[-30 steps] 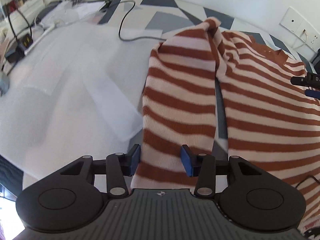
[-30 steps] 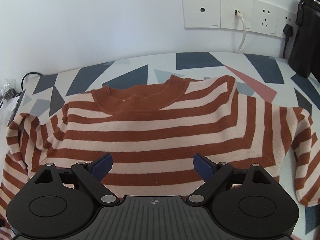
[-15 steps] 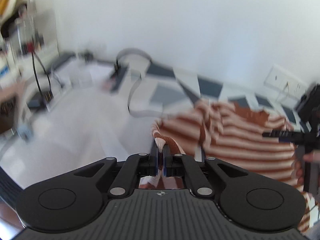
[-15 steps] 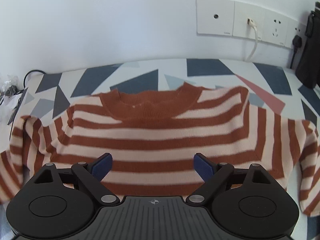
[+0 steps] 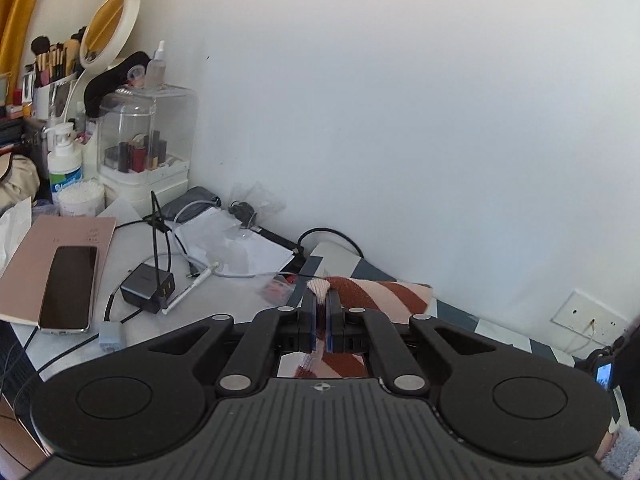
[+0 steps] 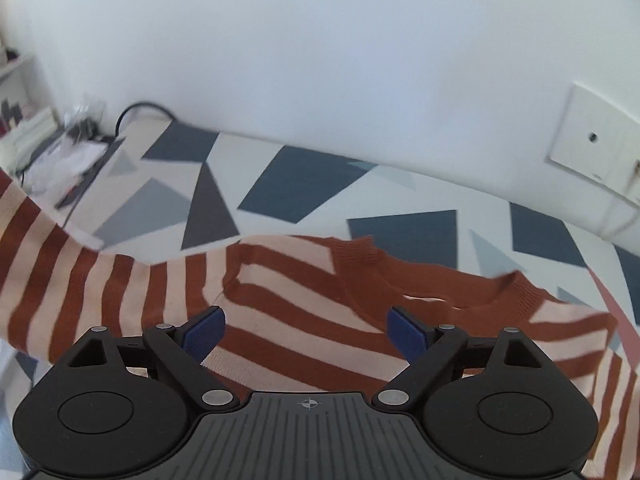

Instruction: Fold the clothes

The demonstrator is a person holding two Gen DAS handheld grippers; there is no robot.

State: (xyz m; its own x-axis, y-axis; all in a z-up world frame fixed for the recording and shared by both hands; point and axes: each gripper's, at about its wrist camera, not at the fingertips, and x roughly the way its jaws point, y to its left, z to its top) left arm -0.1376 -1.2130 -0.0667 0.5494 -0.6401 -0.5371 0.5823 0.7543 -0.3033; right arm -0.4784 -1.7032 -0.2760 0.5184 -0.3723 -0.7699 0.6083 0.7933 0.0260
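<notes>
My left gripper point(image 5: 319, 322) is shut on the cuff of the striped sweater's sleeve point(image 5: 318, 286), held up above the table, with the sleeve point(image 5: 380, 294) trailing off to the right behind the jaws. In the right wrist view the rust-and-cream striped sweater point(image 6: 304, 300) lies on the patterned table cover point(image 6: 296, 188), its rust collar point(image 6: 452, 280) to the right. The lifted sleeve point(image 6: 48, 264) rises off to the left. My right gripper point(image 6: 306, 330) hovers open above the sweater's chest, nothing between its blue pads.
Left of the sweater lie a phone point(image 5: 68, 286) on a pink pad, a black charger point(image 5: 148, 286) with cables, and papers point(image 5: 240, 248). A clear cosmetics box point(image 5: 146, 136), lotion bottle point(image 5: 64, 168) and round mirror point(image 5: 108, 26) stand at the back left. Wall sockets point(image 6: 596, 144) are at the right.
The left gripper closed on the sleeve cuff and lifted it, tilting up toward the wall. The right gripper stayed open and slid sideways over the sweater, rolling so the view tilts.
</notes>
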